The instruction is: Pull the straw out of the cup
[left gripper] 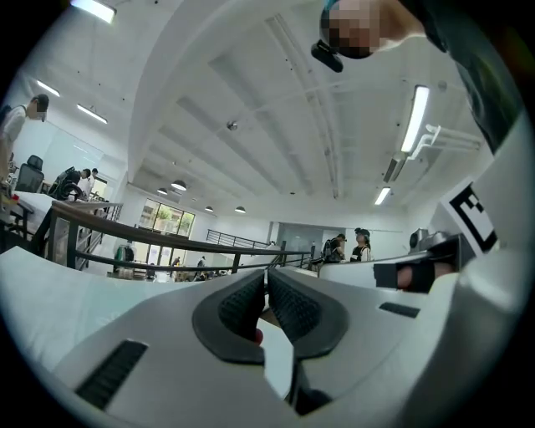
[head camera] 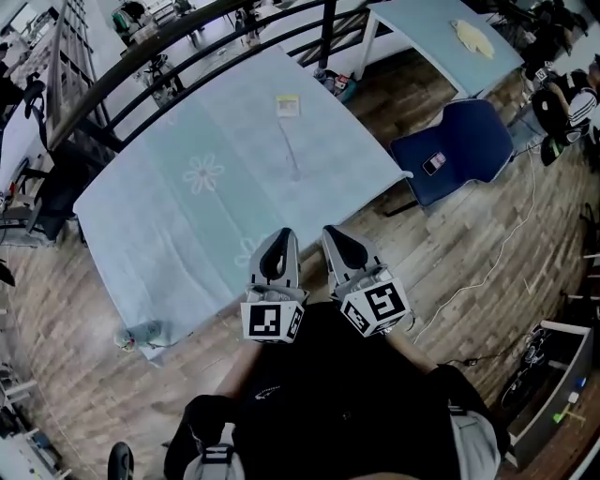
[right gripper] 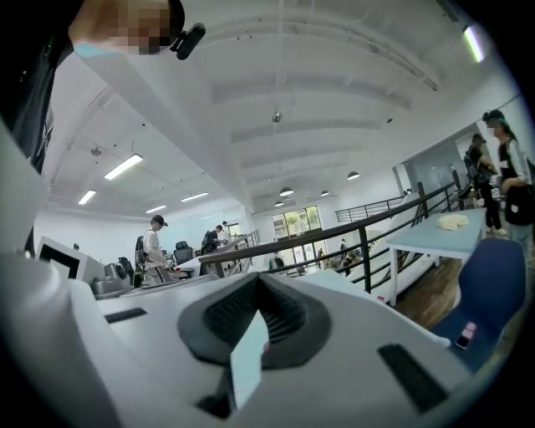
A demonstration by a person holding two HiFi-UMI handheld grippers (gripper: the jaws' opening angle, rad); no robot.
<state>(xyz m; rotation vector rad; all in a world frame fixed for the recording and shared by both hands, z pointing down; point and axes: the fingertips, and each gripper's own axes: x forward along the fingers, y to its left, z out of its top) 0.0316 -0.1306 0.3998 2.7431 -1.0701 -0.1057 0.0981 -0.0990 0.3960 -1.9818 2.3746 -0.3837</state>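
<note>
Left tool point(head camera: 283, 233) and right tool point(head camera: 331, 231), both pressed together, hover at the tabletop's point(head camera: 159, 220) near edge. The yellow card's point(head camera: 288, 105) print is unreadable.

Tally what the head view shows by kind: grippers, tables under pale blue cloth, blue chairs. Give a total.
Grippers: 2, the left gripper and the right gripper
Tables under pale blue cloth: 2, the near table and the far table
Blue chairs: 1, the blue chair
Total: 5
</note>
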